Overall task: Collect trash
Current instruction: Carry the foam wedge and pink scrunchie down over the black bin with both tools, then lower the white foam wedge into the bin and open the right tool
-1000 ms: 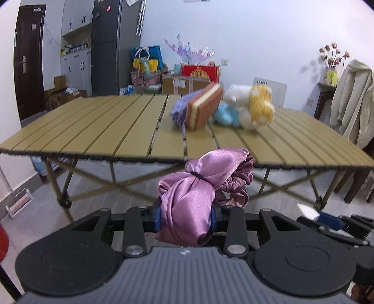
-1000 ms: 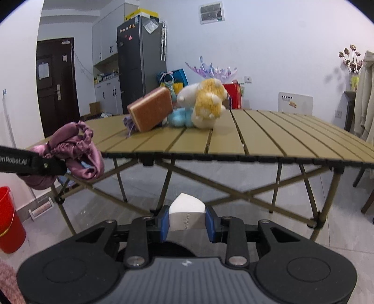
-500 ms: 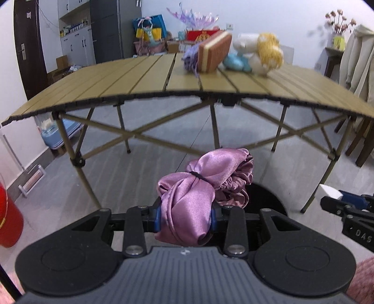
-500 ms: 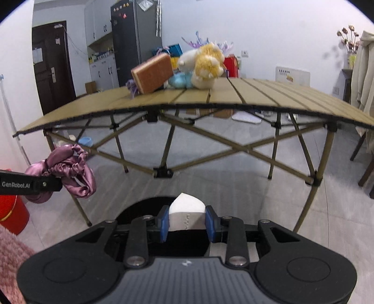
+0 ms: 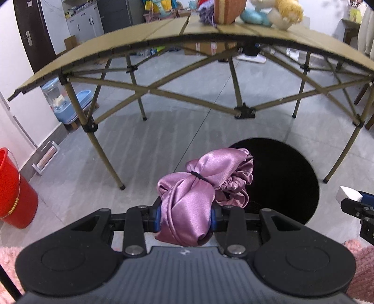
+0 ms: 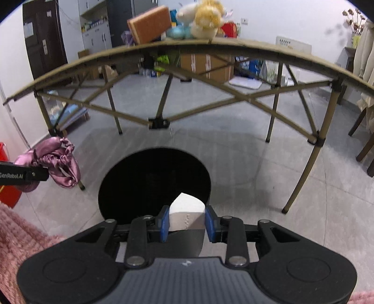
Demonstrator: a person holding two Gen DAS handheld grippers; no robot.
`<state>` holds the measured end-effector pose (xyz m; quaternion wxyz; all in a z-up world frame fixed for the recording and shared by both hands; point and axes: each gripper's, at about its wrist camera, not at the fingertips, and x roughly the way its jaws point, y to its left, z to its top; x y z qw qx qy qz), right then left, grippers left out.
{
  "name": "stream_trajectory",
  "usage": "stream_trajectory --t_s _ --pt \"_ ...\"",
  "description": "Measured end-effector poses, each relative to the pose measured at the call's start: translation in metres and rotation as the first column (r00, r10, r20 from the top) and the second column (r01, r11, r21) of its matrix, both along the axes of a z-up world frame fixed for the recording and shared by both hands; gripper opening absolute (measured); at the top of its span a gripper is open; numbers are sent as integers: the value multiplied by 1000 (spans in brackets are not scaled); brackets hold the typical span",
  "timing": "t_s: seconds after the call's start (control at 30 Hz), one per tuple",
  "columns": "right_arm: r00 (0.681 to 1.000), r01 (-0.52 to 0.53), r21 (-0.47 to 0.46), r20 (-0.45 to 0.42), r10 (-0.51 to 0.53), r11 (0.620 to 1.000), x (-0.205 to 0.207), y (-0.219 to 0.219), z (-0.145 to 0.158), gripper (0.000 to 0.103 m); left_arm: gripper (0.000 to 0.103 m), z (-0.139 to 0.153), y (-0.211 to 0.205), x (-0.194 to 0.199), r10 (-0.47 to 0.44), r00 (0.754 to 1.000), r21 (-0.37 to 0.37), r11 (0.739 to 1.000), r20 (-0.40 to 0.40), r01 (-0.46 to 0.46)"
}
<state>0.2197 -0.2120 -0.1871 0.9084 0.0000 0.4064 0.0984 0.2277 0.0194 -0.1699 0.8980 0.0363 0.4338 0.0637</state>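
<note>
My left gripper (image 5: 185,216) is shut on a bunched purple satin cloth (image 5: 203,184), which hangs just left of a round black bin opening (image 5: 285,177) on the floor. In the right wrist view the same cloth (image 6: 56,161) shows at the left, beside the black bin (image 6: 149,177). My right gripper (image 6: 186,223) is shut on a white foam wedge (image 6: 187,214), over the bin's near rim. The wedge (image 5: 348,194) also peeks in at the right edge of the left wrist view.
A tan slatted folding table (image 5: 145,39) stands beyond the bin, with crossed legs (image 6: 159,122) underneath; its top bears an orange sponge block (image 6: 149,24) and a plush toy (image 6: 203,19). A red bucket (image 5: 14,191) sits at the left. Pink sleeves (image 6: 16,233) edge the views.
Both grippers have sunk and tipped downward, from level with the tabletop to below it. The black bin has come into view under them. Both grips are unchanged.
</note>
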Motion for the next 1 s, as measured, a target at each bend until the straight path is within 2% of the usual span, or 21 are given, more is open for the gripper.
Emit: stream_trajectory --t_s 0.13,0.53,0.73,1.0 --pt "1000 -4 -1 -24 4 1000 4 2 -8 29 36 -10 3 7 18 999 -7 1000 -47 -18" --pt "995 5 -26 -104 -7 1000 14 6 -23 28 36 -21 12 20 77 990 -6 997 -116 -78" --pt "986 33 -37 -161 -38 999 19 3 -33 28 36 -25 17 24 115 983 17 993 -146 -113" --pt "982 25 -44 -186 -32 999 28 9 -36 27 36 -35 19 34 142 971 32 990 -194 -139"
